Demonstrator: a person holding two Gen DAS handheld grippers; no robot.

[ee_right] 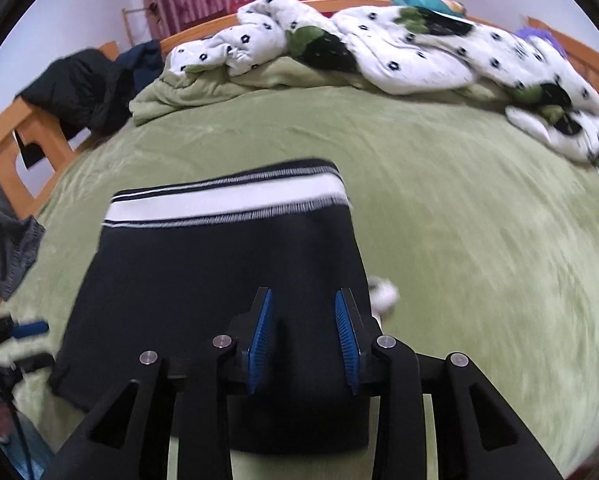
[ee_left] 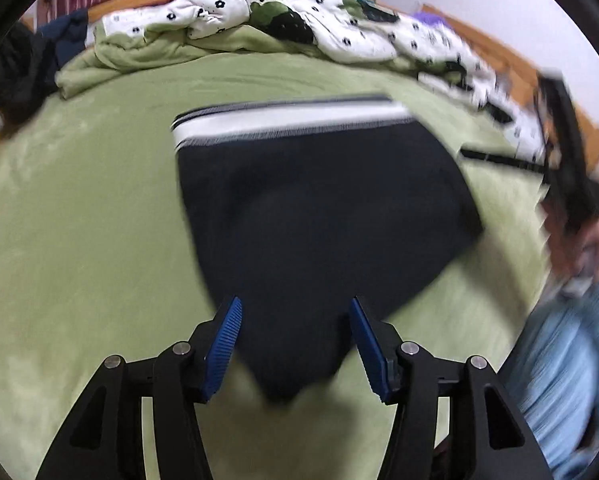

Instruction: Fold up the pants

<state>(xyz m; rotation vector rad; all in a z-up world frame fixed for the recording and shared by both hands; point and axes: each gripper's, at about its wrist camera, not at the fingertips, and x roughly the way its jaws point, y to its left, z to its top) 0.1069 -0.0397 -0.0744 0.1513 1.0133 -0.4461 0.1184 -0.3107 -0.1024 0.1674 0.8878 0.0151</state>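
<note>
The dark navy knit pants with a white-striped waistband lie flat on the green plush bed cover, already doubled into a compact, roughly square bundle. The waistband forms the far edge; the near edge tapers to a folded corner directly below the cameras.

Left tongs: released, blue ribbed pads standing apart on either side of the near corner of the pants, with no pad pressing on cloth. Right tongs: likewise released, pads parted more narrowly over the near right part of the bundle; the fabric sits beneath and between them but is not pinched (motion blur limits certainty on contact).

Governing relation: the pants lie straight ahead of and below both tongs, running away from them toward the waistband, with the longer side across the line of approach. Both tongs hover at the near edge, the left over the pointed corner, the right over the right-hand side. Neither is clearly nearer.

Judgement: any further fold would carry the near edge away toward the waistband; the bundle may equally be finished.

A crumpled white quilt with black flower print lies well apart at the head of the bed.
</note>
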